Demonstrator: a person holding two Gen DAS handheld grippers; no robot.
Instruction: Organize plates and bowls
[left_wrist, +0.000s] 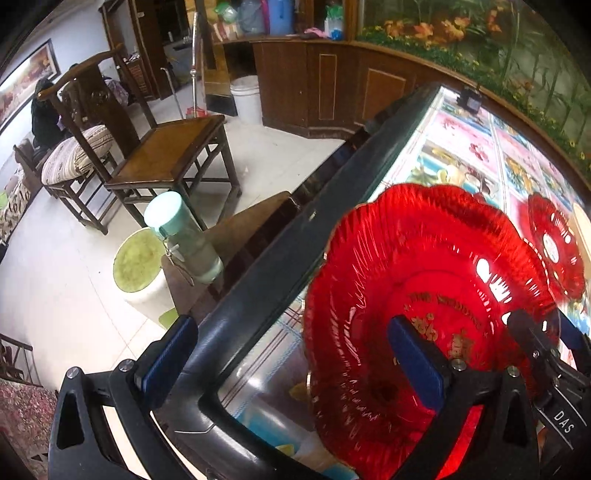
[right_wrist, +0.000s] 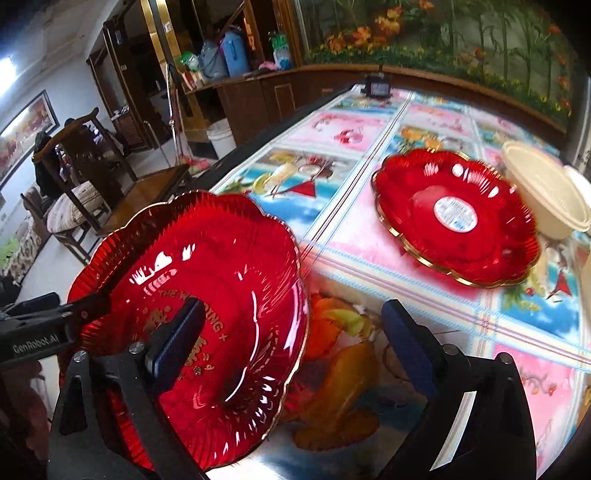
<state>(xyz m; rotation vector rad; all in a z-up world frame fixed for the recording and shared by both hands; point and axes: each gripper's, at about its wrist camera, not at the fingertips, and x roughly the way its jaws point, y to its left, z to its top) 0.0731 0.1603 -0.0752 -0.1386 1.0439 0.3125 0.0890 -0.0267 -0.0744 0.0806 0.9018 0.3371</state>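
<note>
A red scalloped plate (left_wrist: 413, 280) with gold lettering is held tilted up at the table's near left corner; it also shows in the right wrist view (right_wrist: 207, 273). My left gripper (left_wrist: 291, 365) is open, its right finger (left_wrist: 415, 360) over the plate's face and its left finger (left_wrist: 168, 354) off the table edge. My right gripper (right_wrist: 295, 343) is open, its left finger (right_wrist: 177, 339) against the plate's face. A second red plate (right_wrist: 458, 218) with a white label lies flat farther right; it also shows in the left wrist view (left_wrist: 554, 243). Cream bowls (right_wrist: 543, 188) stand beside it.
The table (right_wrist: 332, 122) has a glossy floral cover and a black rim (left_wrist: 332, 206). A small dark device (right_wrist: 376, 86) sits at its far end. Left of the table are a green bottle (left_wrist: 181, 236) on a stool, wooden chairs (left_wrist: 155, 147) and a white bucket (left_wrist: 245, 98).
</note>
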